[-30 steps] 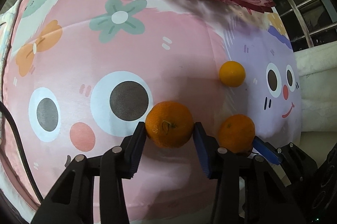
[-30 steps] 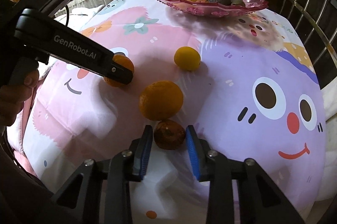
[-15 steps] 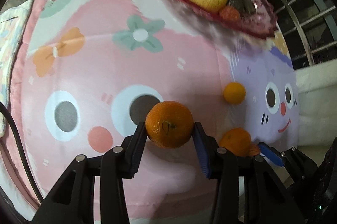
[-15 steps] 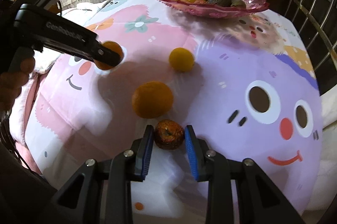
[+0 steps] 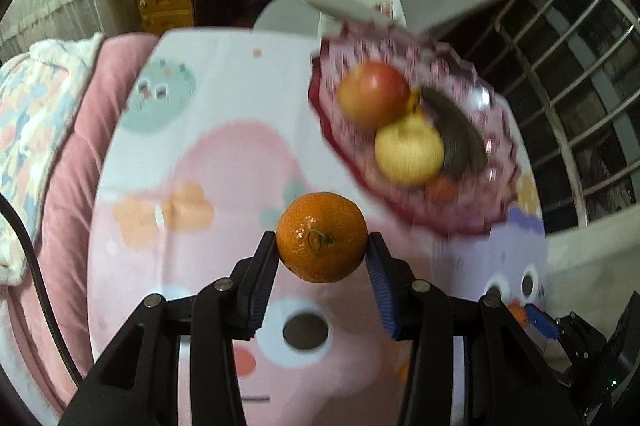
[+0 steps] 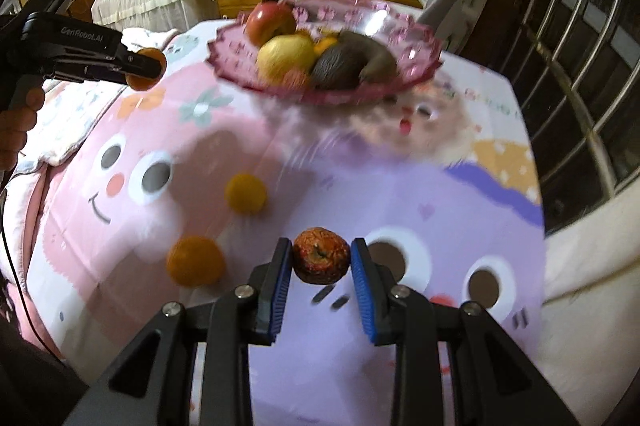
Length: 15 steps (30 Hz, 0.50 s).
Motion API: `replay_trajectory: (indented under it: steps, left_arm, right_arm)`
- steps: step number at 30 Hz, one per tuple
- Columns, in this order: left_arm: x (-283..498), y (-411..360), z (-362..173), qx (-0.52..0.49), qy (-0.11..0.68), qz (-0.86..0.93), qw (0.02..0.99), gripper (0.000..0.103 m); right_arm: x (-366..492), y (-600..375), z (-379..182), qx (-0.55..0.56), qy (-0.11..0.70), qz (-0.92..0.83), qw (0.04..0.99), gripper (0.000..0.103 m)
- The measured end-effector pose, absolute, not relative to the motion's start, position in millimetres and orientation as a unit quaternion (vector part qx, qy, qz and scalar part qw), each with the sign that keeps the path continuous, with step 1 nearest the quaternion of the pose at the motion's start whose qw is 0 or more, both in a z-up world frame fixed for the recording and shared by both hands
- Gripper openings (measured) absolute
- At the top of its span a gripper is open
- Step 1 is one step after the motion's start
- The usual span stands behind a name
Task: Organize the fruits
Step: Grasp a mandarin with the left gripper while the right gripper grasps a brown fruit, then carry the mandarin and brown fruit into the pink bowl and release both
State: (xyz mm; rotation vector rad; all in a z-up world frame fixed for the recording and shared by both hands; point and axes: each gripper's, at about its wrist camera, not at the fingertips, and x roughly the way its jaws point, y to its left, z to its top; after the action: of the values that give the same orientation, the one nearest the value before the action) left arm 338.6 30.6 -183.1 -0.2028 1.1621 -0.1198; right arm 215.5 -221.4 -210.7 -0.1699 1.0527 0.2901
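Orange in its pads, the left gripper (image 5: 322, 252) has risen: its mandarin (image 5: 322, 237) now hangs clear of the cloth (image 5: 224, 97), lower left of the pink fruit dish (image 5: 502, 161). The right gripper (image 6: 320, 262) has lifted too, clamping a wrinkled reddish fruit (image 6: 321, 260), possibly a passionfruit; two oranges (image 6: 195, 260) remain lower left.

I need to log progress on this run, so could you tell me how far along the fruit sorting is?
Done: the pink dish already holds a red apple, a yellow fruit and some dark fruit. In hand: the left gripper clamps an orange, and the right gripper clamps a small reddish-brown fruit, both off the cloth. Left: two oranges lie on the tablecloth.
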Motion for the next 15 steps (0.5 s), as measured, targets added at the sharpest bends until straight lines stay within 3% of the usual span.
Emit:
replay_trajectory:
  steps: [15]
  left_arm:
    - [372.9,1.5,-180.2,-0.116,0.506,-0.107,0.848,0.043]
  right_arm:
    - [279.6,-211.8,-183.4,-0.043,0.436,0.131,0.889,0.03]
